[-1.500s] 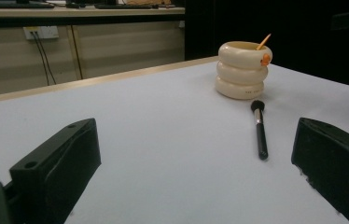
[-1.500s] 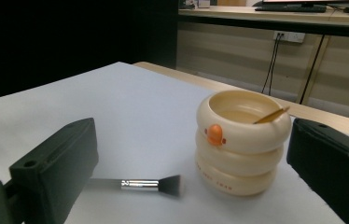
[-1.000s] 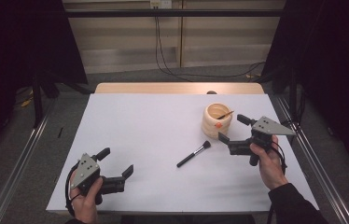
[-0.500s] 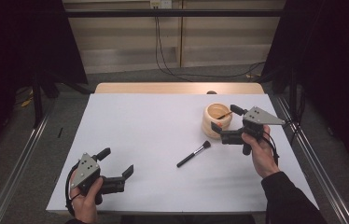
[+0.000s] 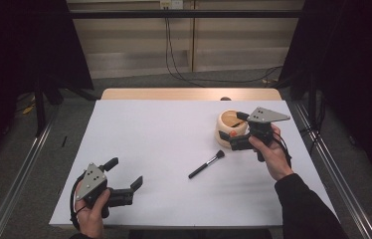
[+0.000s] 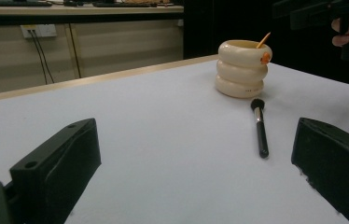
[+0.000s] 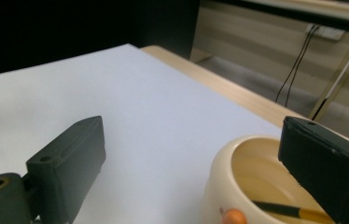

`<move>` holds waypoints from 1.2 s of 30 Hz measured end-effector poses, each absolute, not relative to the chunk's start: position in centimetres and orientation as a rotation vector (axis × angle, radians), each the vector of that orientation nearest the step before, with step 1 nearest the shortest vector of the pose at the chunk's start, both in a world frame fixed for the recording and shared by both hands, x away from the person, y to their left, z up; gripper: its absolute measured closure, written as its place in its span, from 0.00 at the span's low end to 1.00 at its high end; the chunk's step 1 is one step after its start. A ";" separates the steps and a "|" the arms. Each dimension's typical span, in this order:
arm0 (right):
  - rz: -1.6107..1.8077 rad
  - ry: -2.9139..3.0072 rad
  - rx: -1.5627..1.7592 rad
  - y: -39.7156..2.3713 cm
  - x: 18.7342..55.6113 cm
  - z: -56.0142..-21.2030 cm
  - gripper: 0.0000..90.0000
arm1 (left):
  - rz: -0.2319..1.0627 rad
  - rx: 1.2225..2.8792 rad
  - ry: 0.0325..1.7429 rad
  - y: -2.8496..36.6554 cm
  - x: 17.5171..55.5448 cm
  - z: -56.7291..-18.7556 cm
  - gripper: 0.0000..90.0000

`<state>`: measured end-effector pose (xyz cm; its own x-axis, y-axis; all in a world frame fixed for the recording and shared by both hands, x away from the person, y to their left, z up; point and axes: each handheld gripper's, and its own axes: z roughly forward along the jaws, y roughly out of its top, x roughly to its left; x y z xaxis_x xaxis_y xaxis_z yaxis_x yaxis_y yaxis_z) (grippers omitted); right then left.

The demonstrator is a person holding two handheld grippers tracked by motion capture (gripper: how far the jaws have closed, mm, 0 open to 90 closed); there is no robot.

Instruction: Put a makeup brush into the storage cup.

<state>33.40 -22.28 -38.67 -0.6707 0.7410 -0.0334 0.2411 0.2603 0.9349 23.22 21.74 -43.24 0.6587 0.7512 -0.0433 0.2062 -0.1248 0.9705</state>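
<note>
- Beside the cream holder [image 5: 232, 128], the right hand-held gripper [image 5: 234, 130] has moved in from the table's [image 5: 164, 134] right — jaws spread wide, holding nothing.
- One jaw hangs over its rim, the other stands outside.
- Three stacked rings, an orange dot, a pencil inside.
- Near the front-left edge, the left hand-held gripper [image 5: 126, 177] is unmoved — jaws apart.

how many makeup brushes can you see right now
2: one brush lies flat on the white table; another stands inside the cream holder. More may be hidden inside it.
</note>
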 end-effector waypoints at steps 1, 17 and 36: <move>1.399 2.080 0.895 -22.3 33.5 -38.7 0.08 | 0.562 1.668 0.792 21.7 23.2 -43.2 0.01; 1.260 2.299 0.928 -23.4 33.4 -38.3 0.11 | 0.567 1.672 0.781 21.6 23.2 -43.2 0.01; 0.947 2.740 1.017 -22.1 34.1 -39.2 0.10 | 0.563 1.667 0.778 21.7 23.2 -43.2 0.01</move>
<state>34.08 -22.15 -39.25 -0.7786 0.6112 0.1420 0.5684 0.5911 0.5723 23.22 21.66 -43.20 0.6643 0.7465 -0.0384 0.1970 -0.1253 0.9724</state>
